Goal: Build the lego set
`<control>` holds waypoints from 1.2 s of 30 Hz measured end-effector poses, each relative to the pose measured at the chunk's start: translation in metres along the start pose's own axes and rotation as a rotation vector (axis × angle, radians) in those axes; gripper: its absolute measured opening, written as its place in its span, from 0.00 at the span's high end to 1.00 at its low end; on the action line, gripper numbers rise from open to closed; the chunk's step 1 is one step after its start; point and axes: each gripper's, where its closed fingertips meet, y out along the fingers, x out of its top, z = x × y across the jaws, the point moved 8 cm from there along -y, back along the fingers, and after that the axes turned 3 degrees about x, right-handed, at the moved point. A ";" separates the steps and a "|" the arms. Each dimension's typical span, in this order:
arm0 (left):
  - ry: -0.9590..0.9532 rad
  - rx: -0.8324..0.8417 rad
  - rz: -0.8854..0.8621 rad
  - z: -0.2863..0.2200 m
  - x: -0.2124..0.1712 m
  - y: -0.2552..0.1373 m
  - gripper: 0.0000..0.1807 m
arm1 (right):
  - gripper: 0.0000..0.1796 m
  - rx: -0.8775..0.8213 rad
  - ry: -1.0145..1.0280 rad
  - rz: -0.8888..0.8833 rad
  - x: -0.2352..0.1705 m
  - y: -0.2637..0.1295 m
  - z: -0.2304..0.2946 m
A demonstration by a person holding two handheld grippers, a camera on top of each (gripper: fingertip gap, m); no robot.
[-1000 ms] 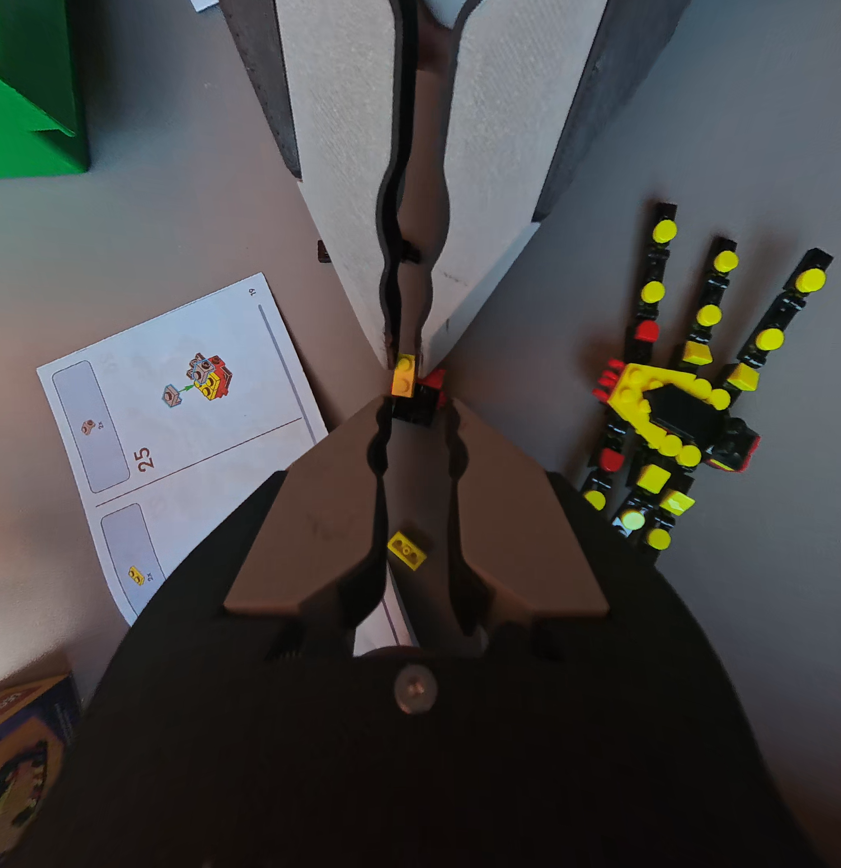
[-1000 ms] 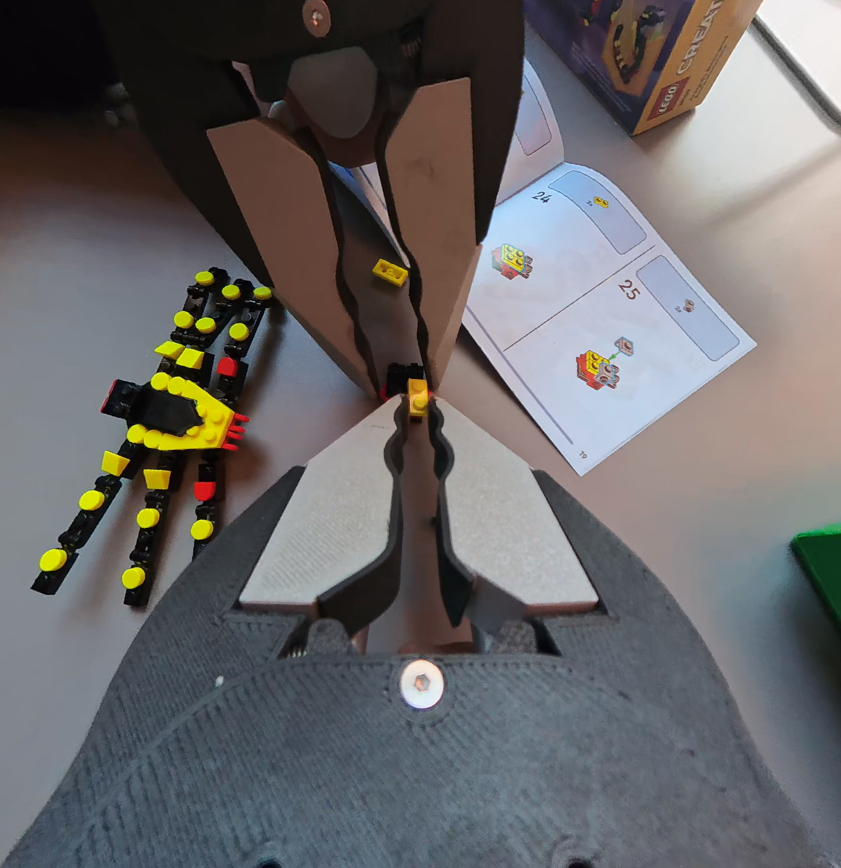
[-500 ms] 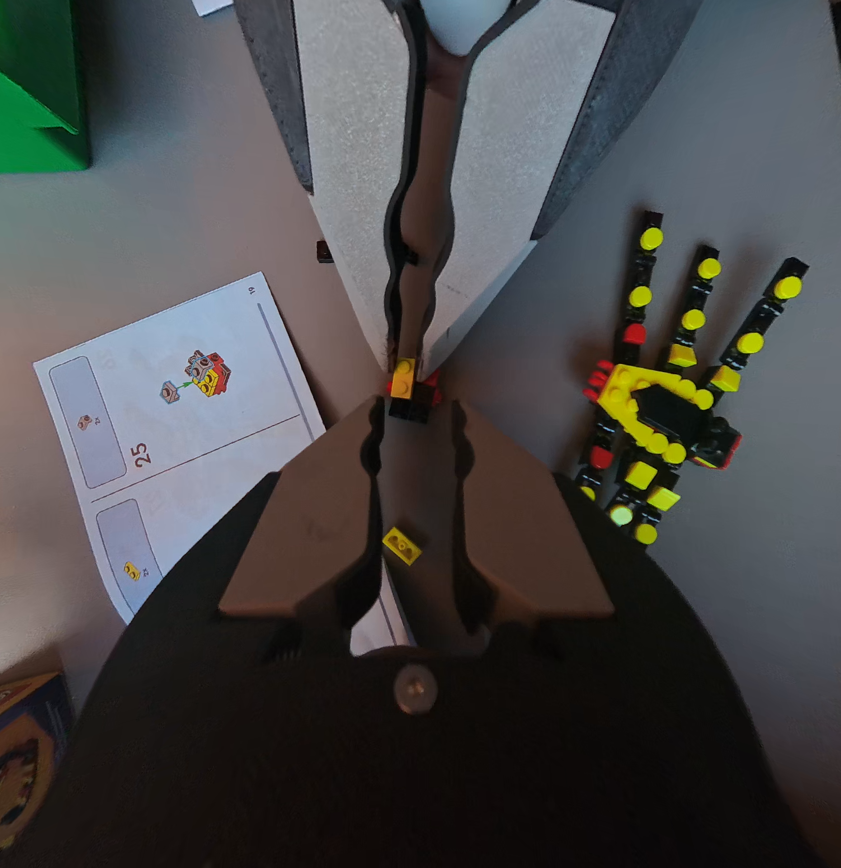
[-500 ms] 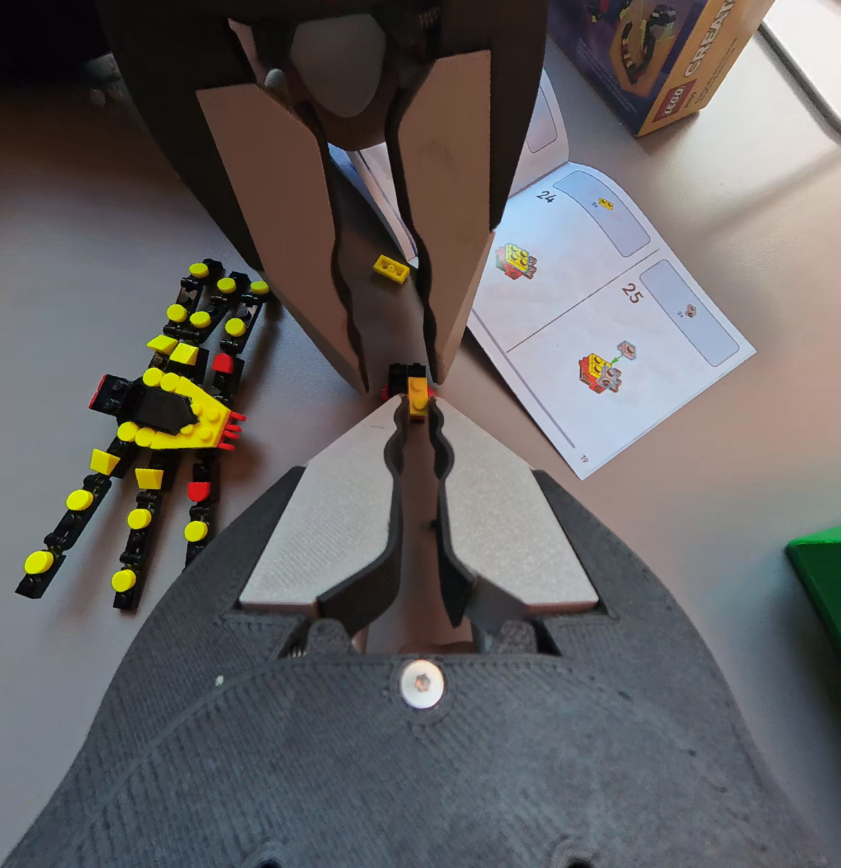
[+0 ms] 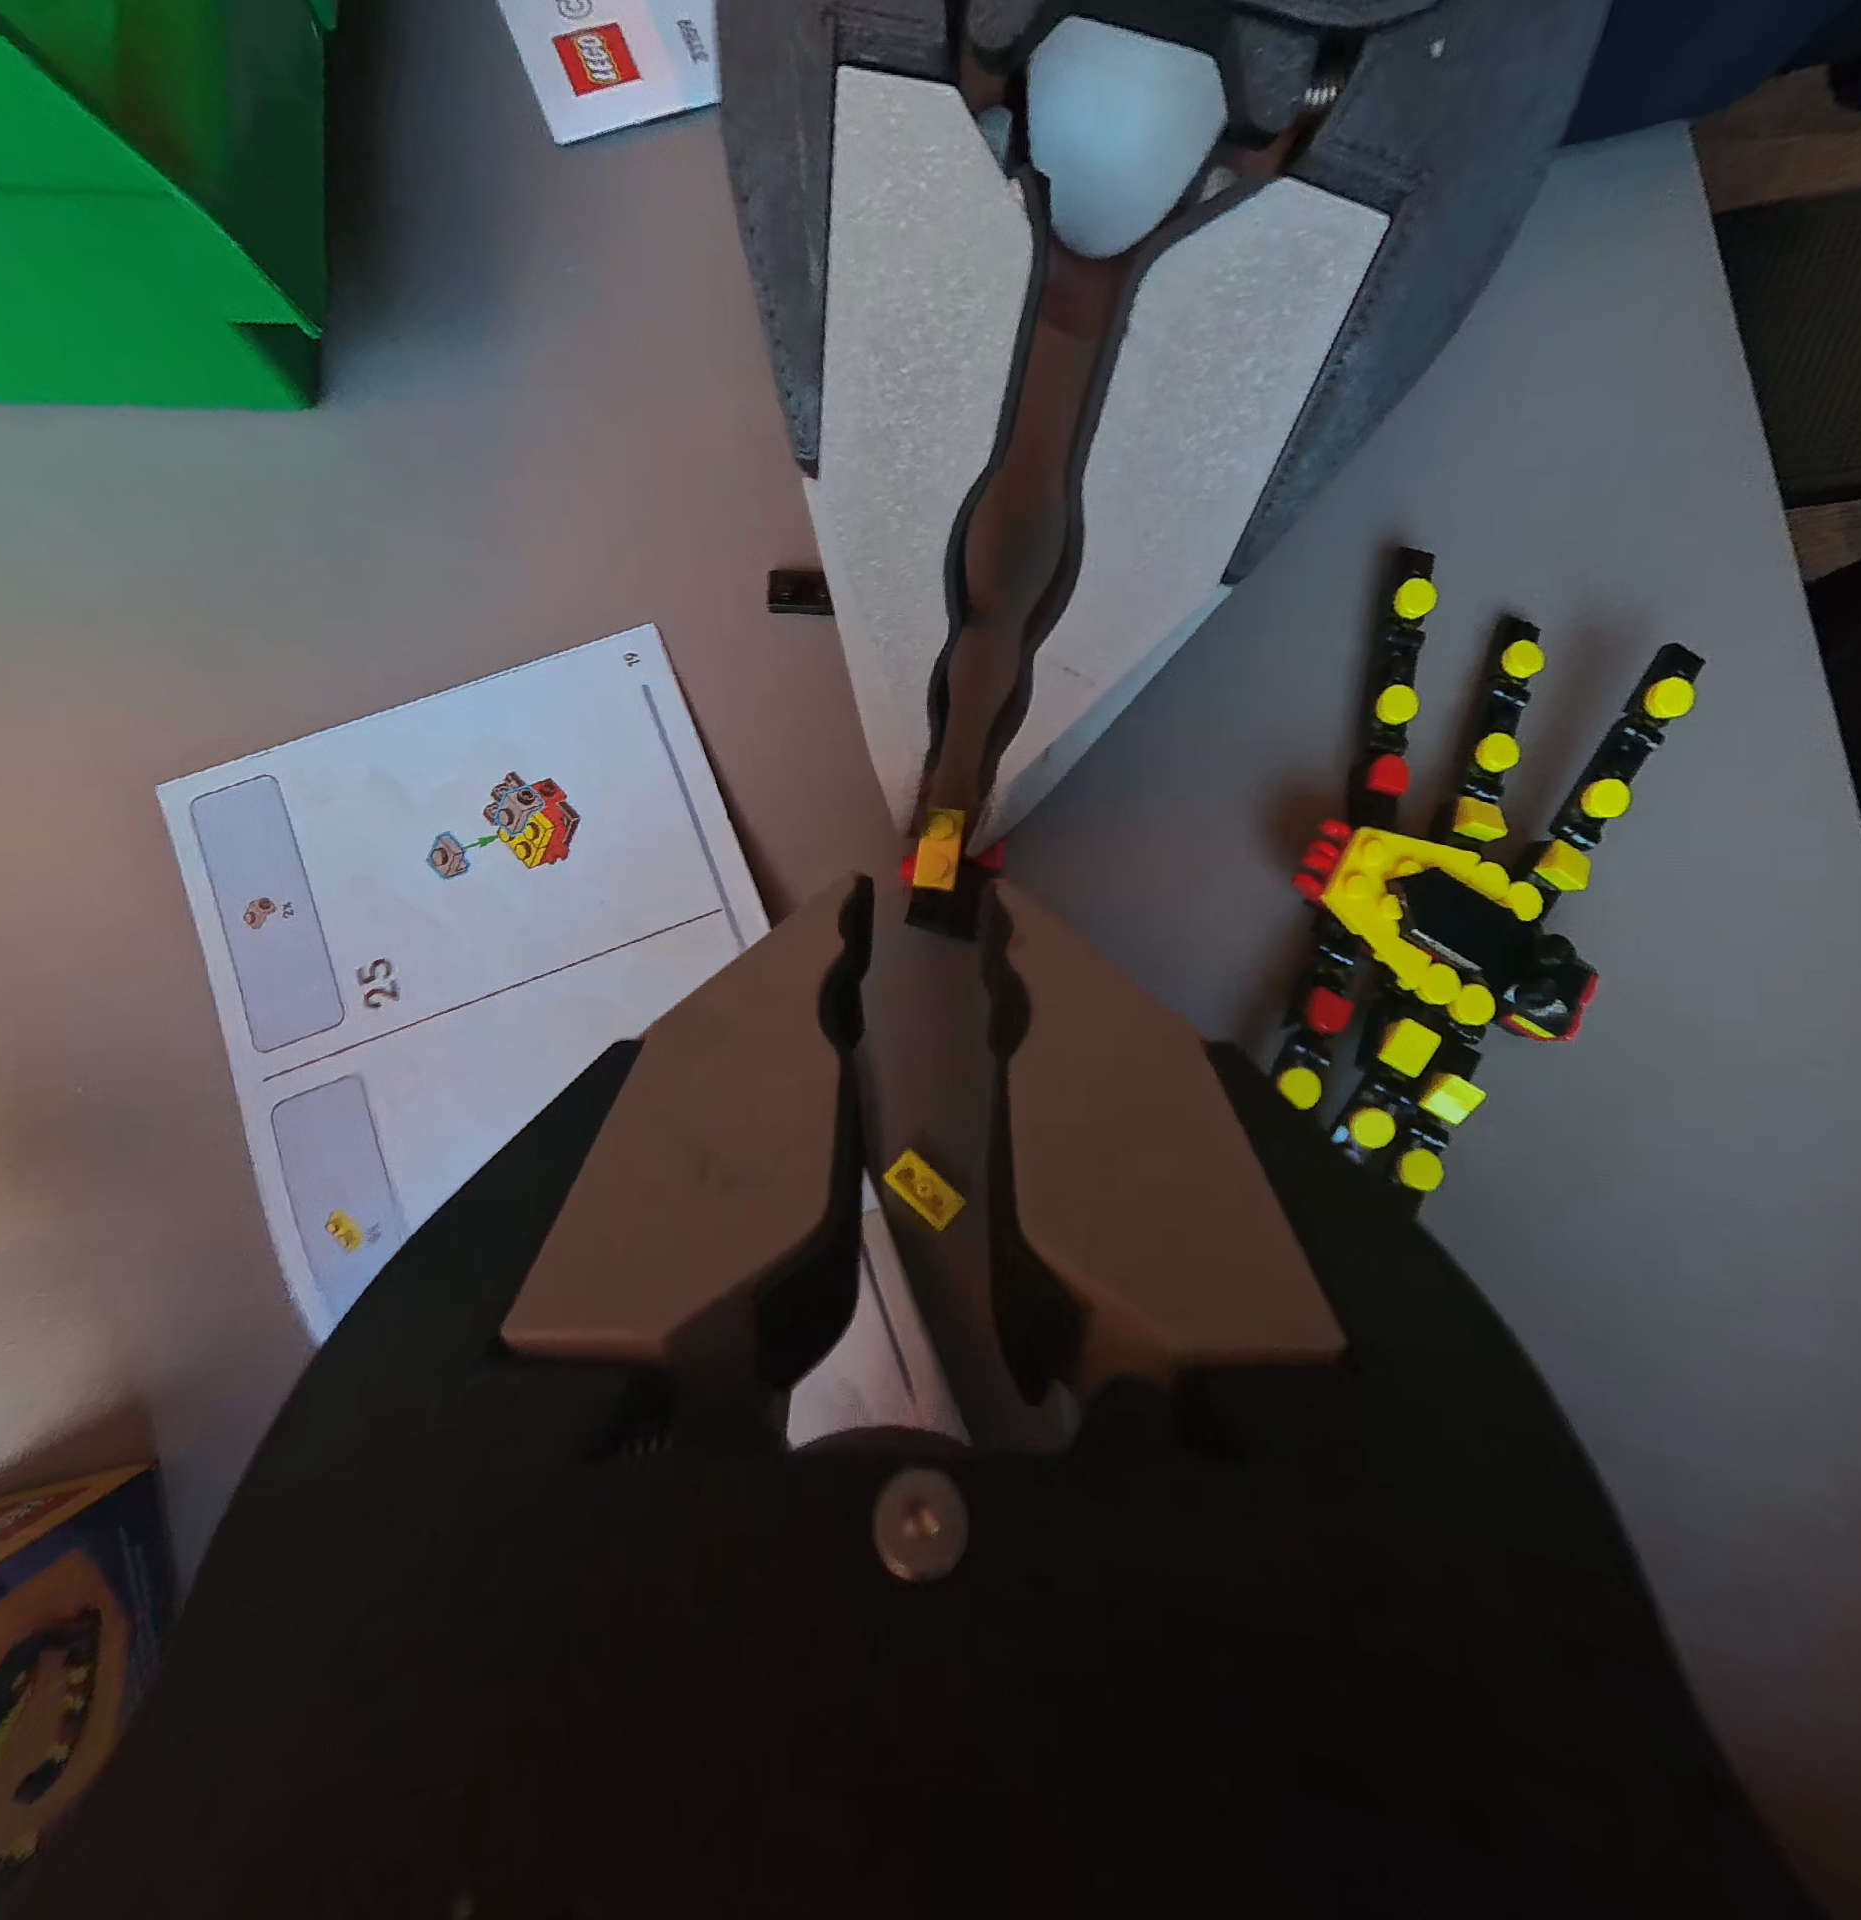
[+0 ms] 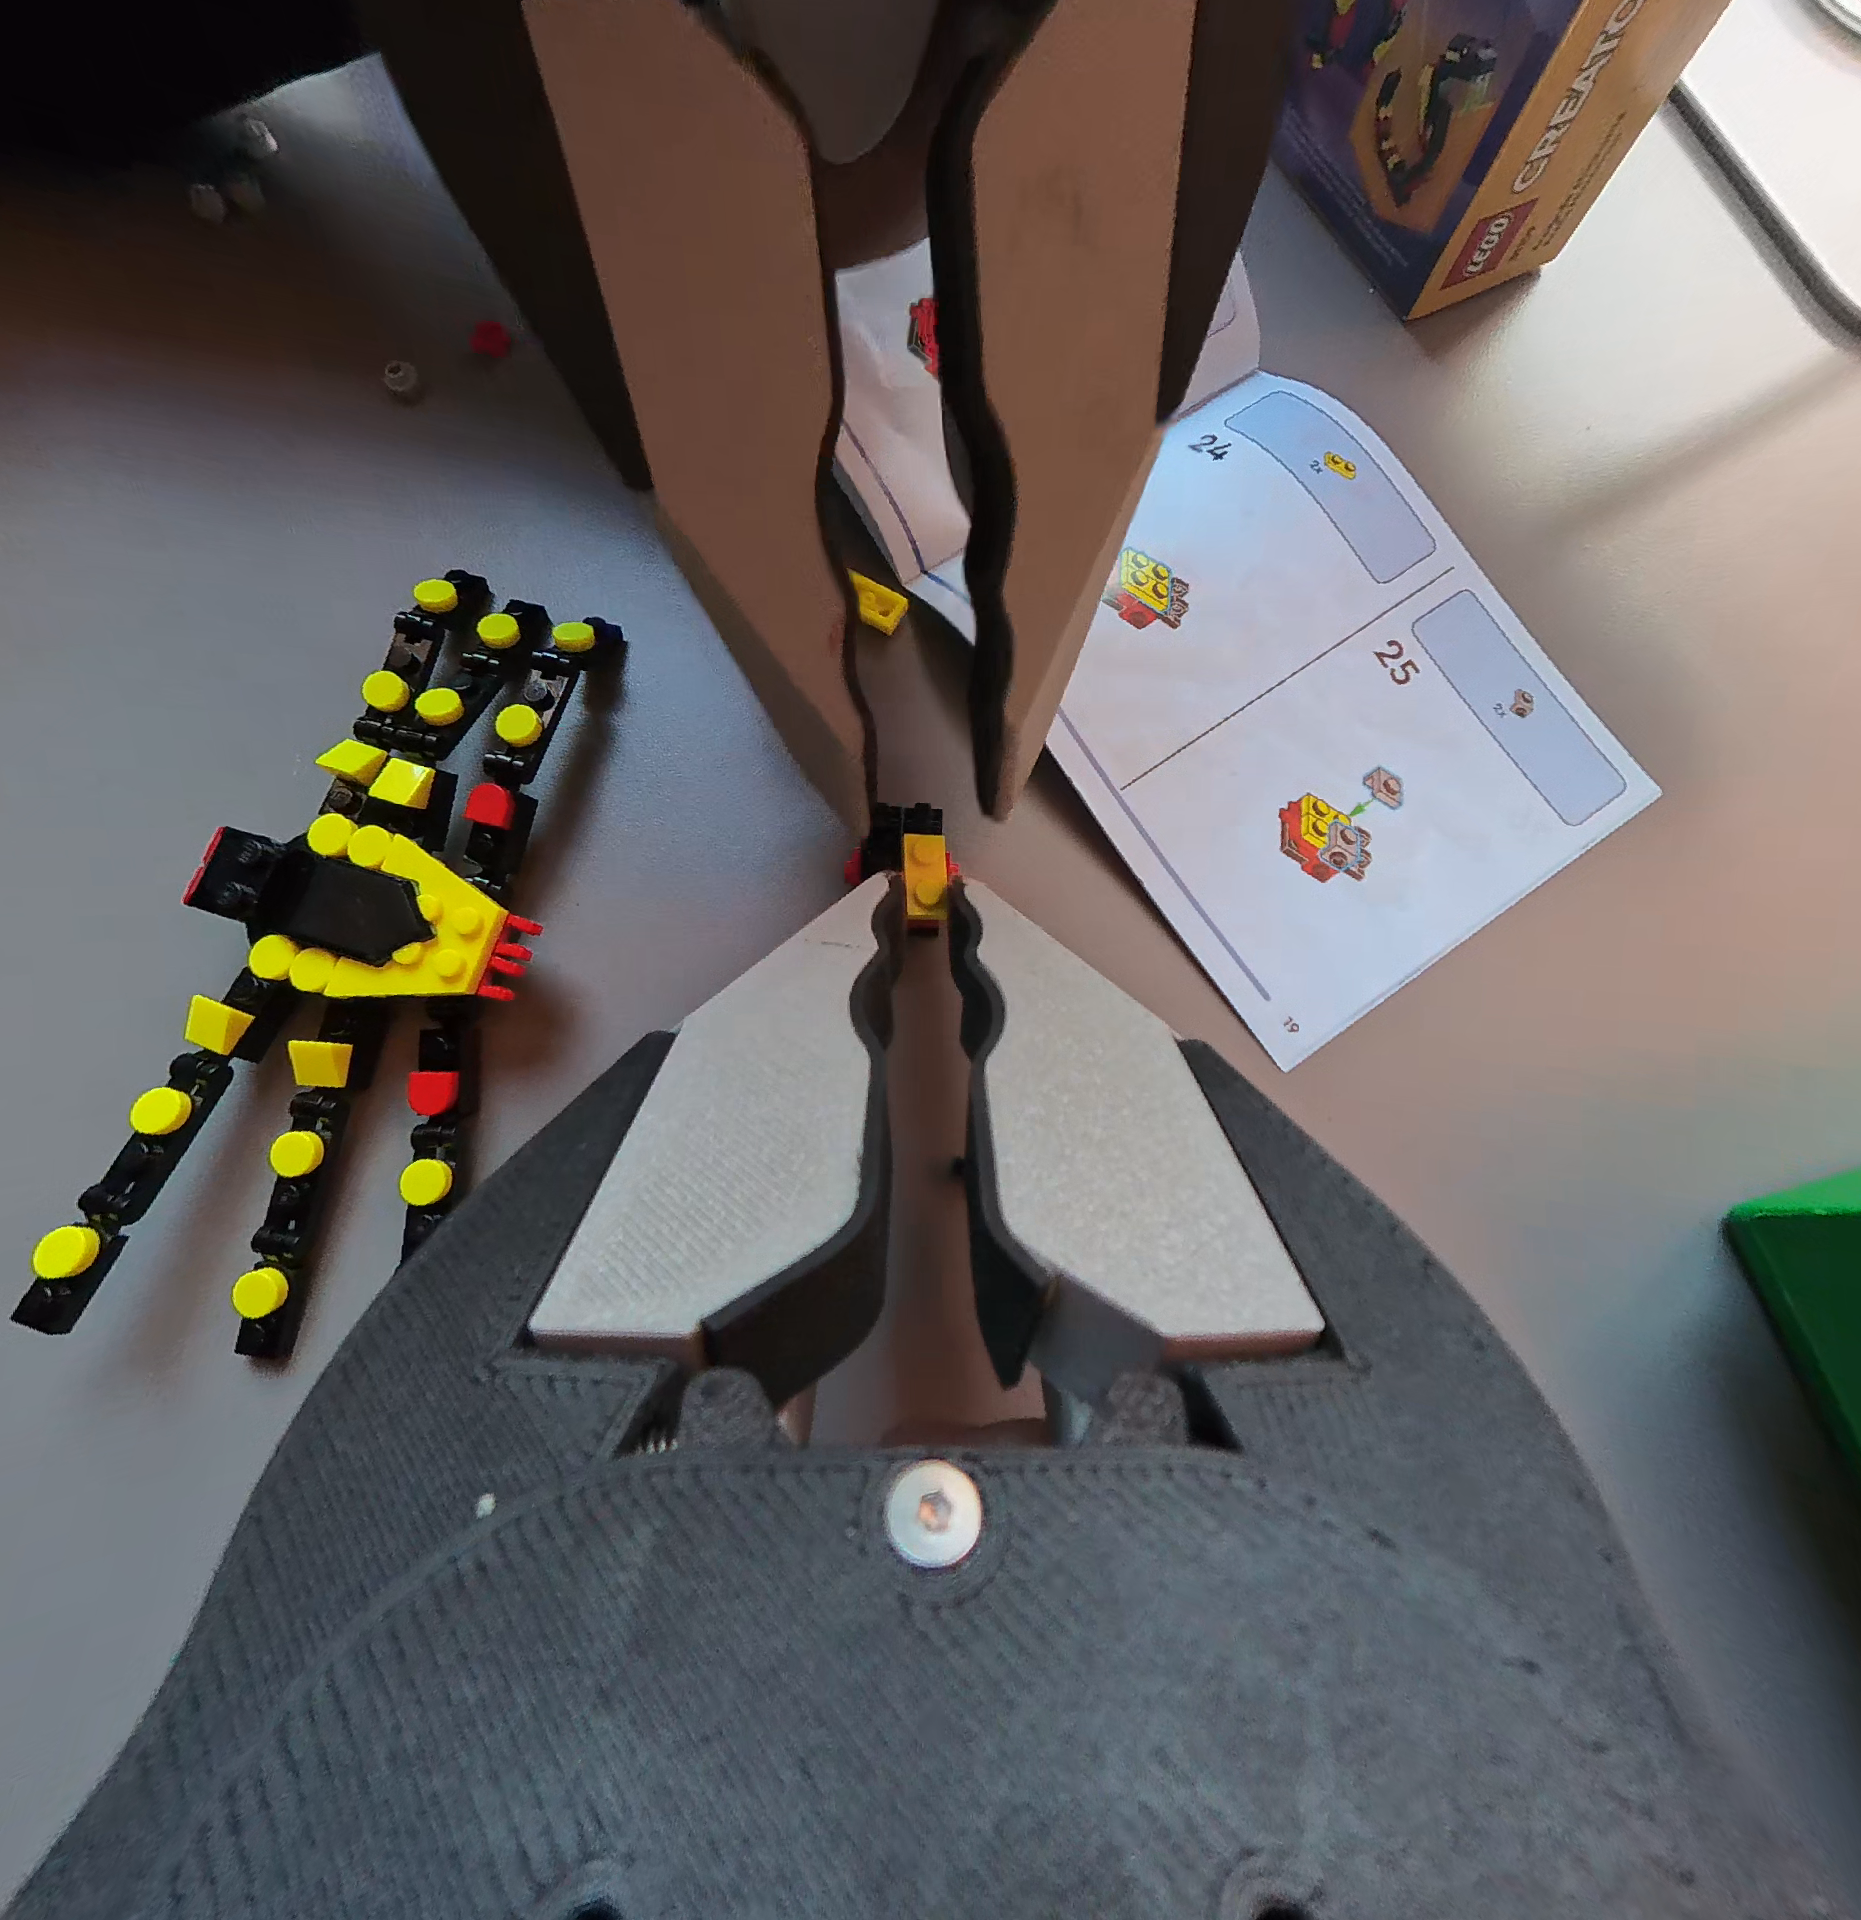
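Observation:
A small assembly (image 6: 921, 868) of yellow, black and red bricks is held just above the grey table. My right gripper (image 6: 921, 885), with white fingers, is shut on its yellow and red end. In the left wrist view the assembly (image 5: 938, 871) sits at the tips of those white fingers (image 5: 910, 520). My left gripper (image 5: 926, 894), with brown fingers, is open; its tips stand either side of the black end with a gap. A loose yellow plate (image 5: 923, 1190) lies on the table between the left fingers. It also shows in the right wrist view (image 6: 876, 603).
A black spider-like model (image 6: 354, 914) with yellow studs lies beside the grippers, also in the left wrist view (image 5: 1425, 914). The open instruction booklet (image 6: 1373, 727), a green box (image 5: 126, 208), the set's box (image 6: 1477, 135), a small black piece (image 5: 798, 590) and small loose bits (image 6: 486, 338) lie around. The loose yellow plate (image 5: 923, 1190) is about 6 cm from my left fingertips. Seen from the right wrist view (image 6: 869, 598) as well.
My left gripper has opened and let go of the small assembly, and has drawn back a little. My right gripper stays shut on it.

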 end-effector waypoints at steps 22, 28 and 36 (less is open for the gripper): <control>-0.216 0.378 -0.095 0.047 -0.007 -0.103 0.98 | 0.97 0.000 -0.005 0.000 0.000 0.001 0.000; -0.204 0.360 -0.073 0.043 -0.006 -0.099 0.98 | 0.97 -0.005 -0.013 0.003 0.001 0.001 0.001; -0.126 0.178 -0.030 0.023 0.002 -0.050 0.99 | 0.97 0.002 -0.005 -0.002 0.000 0.001 0.000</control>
